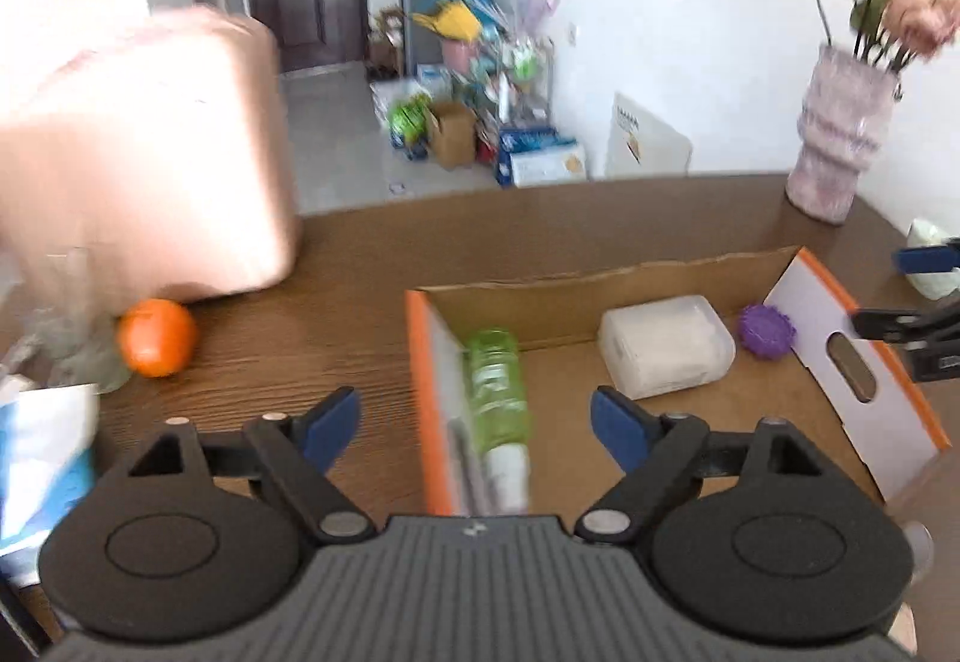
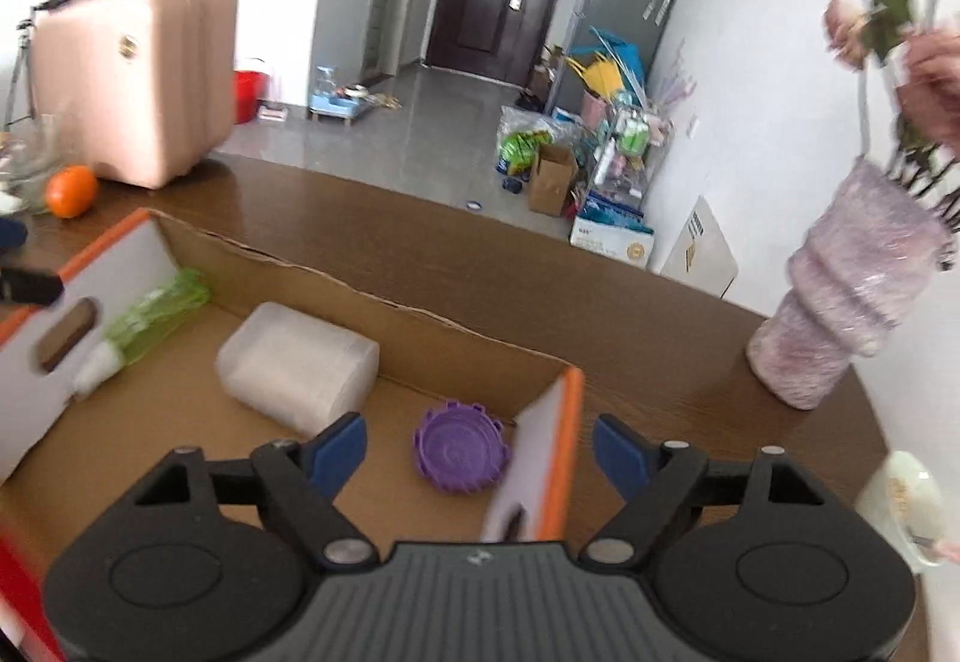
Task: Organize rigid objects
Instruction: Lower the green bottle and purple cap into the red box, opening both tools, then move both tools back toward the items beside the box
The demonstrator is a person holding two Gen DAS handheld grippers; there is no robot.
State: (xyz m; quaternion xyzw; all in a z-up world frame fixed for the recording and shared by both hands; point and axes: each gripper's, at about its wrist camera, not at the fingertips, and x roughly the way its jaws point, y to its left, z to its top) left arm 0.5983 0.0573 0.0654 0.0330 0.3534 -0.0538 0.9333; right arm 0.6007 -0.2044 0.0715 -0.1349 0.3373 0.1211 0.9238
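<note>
Cardboard box (image 1: 660, 410) with orange edges sits on the wood tabletop (image 1: 336, 338), and it's already got a green bottle (image 1: 498, 392) along one wall, a white plastic container (image 1: 666, 347) in the middle and a purple lid (image 2: 461, 447) by the other end. An orange (image 1: 157, 337) sits outside near the pink case (image 2: 135, 74). Left gripper (image 1: 474, 422) and right gripper (image 2: 479, 449) both hover with jaws spread wide, holding nothing.
</note>
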